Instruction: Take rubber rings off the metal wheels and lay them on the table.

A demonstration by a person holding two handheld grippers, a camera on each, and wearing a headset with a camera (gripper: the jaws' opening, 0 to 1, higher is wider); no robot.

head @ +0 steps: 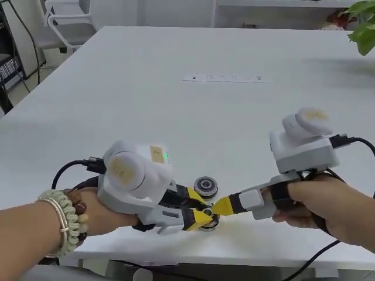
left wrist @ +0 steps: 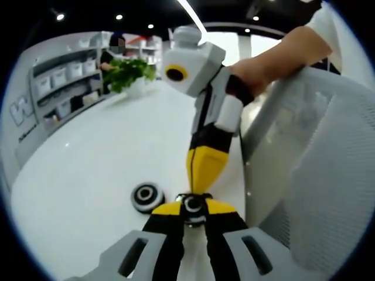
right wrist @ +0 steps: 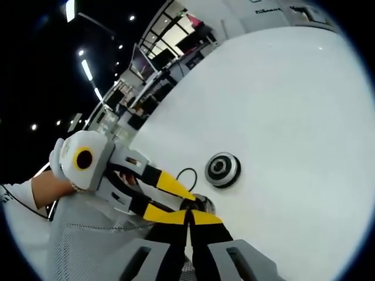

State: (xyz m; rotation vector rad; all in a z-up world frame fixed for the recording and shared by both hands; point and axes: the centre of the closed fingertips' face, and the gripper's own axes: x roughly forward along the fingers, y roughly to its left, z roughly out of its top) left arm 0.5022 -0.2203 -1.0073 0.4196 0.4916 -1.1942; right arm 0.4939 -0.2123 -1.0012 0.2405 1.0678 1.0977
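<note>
My left gripper comes in from the left near the table's front edge and is shut on a small metal wheel, held between its yellow tips. My right gripper reaches in from the right, its yellow jaws pressed together at the rim of that wheel, pinching its black rubber ring. In the left gripper view the right gripper comes down onto the wheel from above. A second wheel with its black ring on lies flat on the white table just behind the grippers, also seen as wheel and wheel.
The table's front edge runs just under both hands. A flat power strip sits in the tabletop farther back. A white chair stands at the far left corner, a plant at the far right. A mesh chair is beside me.
</note>
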